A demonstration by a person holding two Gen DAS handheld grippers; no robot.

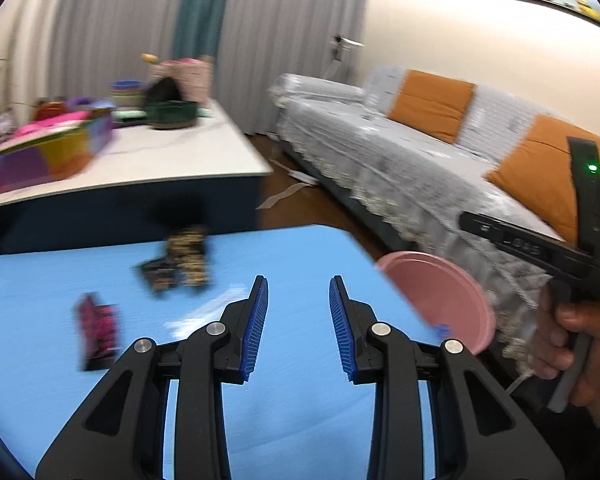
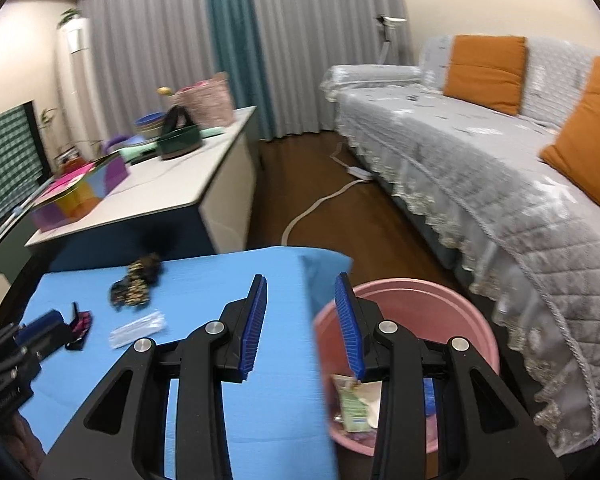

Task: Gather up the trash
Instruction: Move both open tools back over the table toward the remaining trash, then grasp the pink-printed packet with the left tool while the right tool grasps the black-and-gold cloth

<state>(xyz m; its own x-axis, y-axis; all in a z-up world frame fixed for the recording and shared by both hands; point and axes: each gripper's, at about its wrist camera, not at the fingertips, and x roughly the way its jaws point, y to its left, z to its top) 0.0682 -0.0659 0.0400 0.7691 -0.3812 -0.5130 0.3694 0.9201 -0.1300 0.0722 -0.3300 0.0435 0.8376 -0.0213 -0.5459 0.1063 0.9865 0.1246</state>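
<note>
1. Left wrist view looked forward and down, close over the blue table, sofa to its right.
2. Right wrist view sat further right, above the pink bin.
3. Both shared table, bin, sofa, white counter.

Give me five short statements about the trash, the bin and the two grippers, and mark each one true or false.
1. The pink bin already has trash in it. True: a green and white wrapper lies inside.
2. The right gripper is clamped on a wrapper. False: nothing is between its fingers.
3. Wrappers are left on the blue table. True: a black and gold wrapper, a clear one and a pink and black one.
4. The left gripper holds the clear wrapper. False: its jaws are empty.
5. The bin stands on the blue table. False: it sits beside it, lower down.
</note>
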